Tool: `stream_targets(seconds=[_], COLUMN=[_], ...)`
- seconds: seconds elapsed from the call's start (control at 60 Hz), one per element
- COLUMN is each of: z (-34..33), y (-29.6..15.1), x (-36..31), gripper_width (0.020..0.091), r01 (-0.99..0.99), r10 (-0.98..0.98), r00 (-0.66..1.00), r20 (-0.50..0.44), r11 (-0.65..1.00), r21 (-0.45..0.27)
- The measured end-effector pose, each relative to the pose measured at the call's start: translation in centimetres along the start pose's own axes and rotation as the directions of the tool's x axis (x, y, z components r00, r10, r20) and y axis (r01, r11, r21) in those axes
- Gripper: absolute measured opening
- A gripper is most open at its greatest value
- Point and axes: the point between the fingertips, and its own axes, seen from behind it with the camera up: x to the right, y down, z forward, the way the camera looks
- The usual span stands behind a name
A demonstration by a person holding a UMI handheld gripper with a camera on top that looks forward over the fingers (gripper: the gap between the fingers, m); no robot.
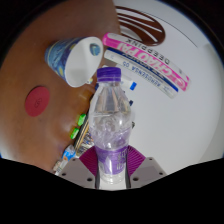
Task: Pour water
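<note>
A clear plastic water bottle (111, 120) with a purple cap and a purple label stands upright between my fingers. My gripper (111, 165) is shut on the bottle: both magenta pads (89, 162) press against its labelled lower part. The bottle looks lifted, since the brown table top (30, 60) lies well beyond it. Up and to the left of the bottle's cap lies a white cup (68, 58) with a pale blue inside, its mouth showing toward me.
A pink and white printed box (148, 62) lies behind the bottle's cap. A red round thing (37, 99) sits on the brown table at the left. Small green and blue things (74, 132) line the table edge beside the bottle. A white surface (185, 125) spreads to the right.
</note>
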Motion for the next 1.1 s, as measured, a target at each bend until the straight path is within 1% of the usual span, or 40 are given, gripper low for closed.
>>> stream_targets(seconds=[0.067, 0.133, 0.3, 0.35, 0.417, 0.5, 0.567, 0.617, 0.667, 0.733, 0.817, 0.9, 0.967, 1.0, 1.05, 1.1], z=[0.3, 0.8, 0.8, 0.6, 0.4, -0.3, -0.8, -1.3, -1.8, -2.1, -2.2, -2.2, -1.7, -1.6, -1.2, -0.7], y=[-0.8, -1.0, -1.2, -1.0, -0.6, 0.0, 0.4, 0.8, 1.0, 0.9, 0.2, -1.3, -2.2, -3.1, -4.2, -4.9], x=[-0.6, -0.8, -0.2, -0.1, -0.1, 0.2, 0.8, 1.2, 1.7, 2.4, 2.7, 1.7, 0.0, -0.9, -2.4, -4.2], gripper_width=[0.0340, 0.0340, 0.0340, 0.0341, 0.0343, 0.0338, 0.0340, 0.0340, 0.0343, 0.0340, 0.0341, 0.0339, 0.0340, 0.0340, 0.0340, 0.0340], r01=[0.102, 0.156, 0.169, 0.126, 0.018, -0.189, -0.375, -0.520, -0.664, -0.822, -0.948, -0.991, -0.983, -0.970, -0.948, -0.935], r10=[-0.101, -0.154, -0.168, -0.125, -0.016, 0.189, 0.374, 0.518, 0.660, 0.812, 0.930, 0.963, 0.941, 0.925, 0.897, 0.878], r00=[0.994, 0.986, 0.984, 0.990, 0.996, 0.974, 0.915, 0.840, 0.730, 0.548, 0.289, 0.037, -0.137, -0.214, -0.300, -0.340], r20=[0.029, 0.060, 0.060, 0.068, 0.093, 0.128, 0.154, 0.164, 0.178, 0.198, 0.226, 0.265, 0.309, 0.313, 0.325, 0.337], r11=[0.995, 0.987, 0.985, 0.992, 1.000, 0.982, 0.927, 0.854, 0.746, 0.567, 0.312, 0.070, -0.091, -0.162, -0.244, -0.279], r21=[-0.019, -0.033, -0.017, -0.015, -0.016, -0.018, -0.021, -0.035, -0.044, -0.050, -0.072, -0.114, -0.158, -0.184, -0.204, -0.217])
